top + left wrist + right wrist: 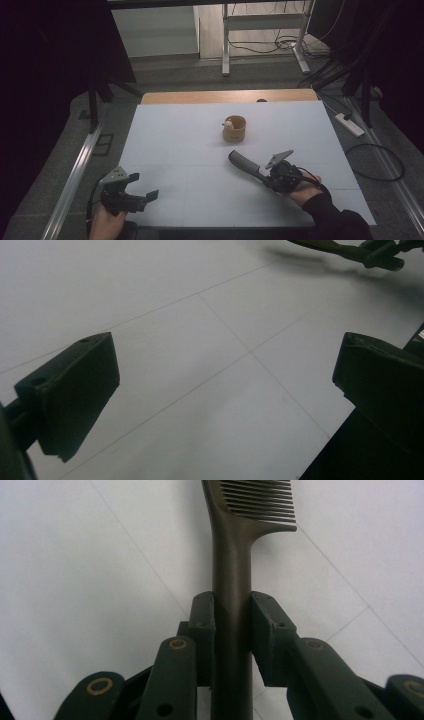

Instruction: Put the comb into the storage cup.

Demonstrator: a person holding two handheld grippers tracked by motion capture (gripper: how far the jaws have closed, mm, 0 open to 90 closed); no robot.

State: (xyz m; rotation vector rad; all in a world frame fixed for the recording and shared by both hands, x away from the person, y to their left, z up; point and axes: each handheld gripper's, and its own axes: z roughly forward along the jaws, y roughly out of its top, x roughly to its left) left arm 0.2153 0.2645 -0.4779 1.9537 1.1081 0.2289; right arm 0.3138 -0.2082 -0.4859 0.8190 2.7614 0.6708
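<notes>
My right gripper [268, 178] [232, 611] is shut on the handle of a dark brown comb [244, 163] [231, 555]. The comb points up and left over the white table [190, 150], with its teeth [260, 502] at the far end. My left gripper [143, 186] [225, 370] is held near the table's front left corner, its jaws wide apart with nothing between them. In the left gripper view the comb [320, 247] and the right gripper [382, 255] sit at the top right. A small round wooden pot [235, 130] with a pale little figure [228, 124] stands mid-table.
The table's far edge is a bare wooden strip [230, 96]. On the floor lie a white power strip [350, 124] and cables [375, 162] at the right, and a metal rail [75, 175] at the left. A desk frame [226, 40] stands behind.
</notes>
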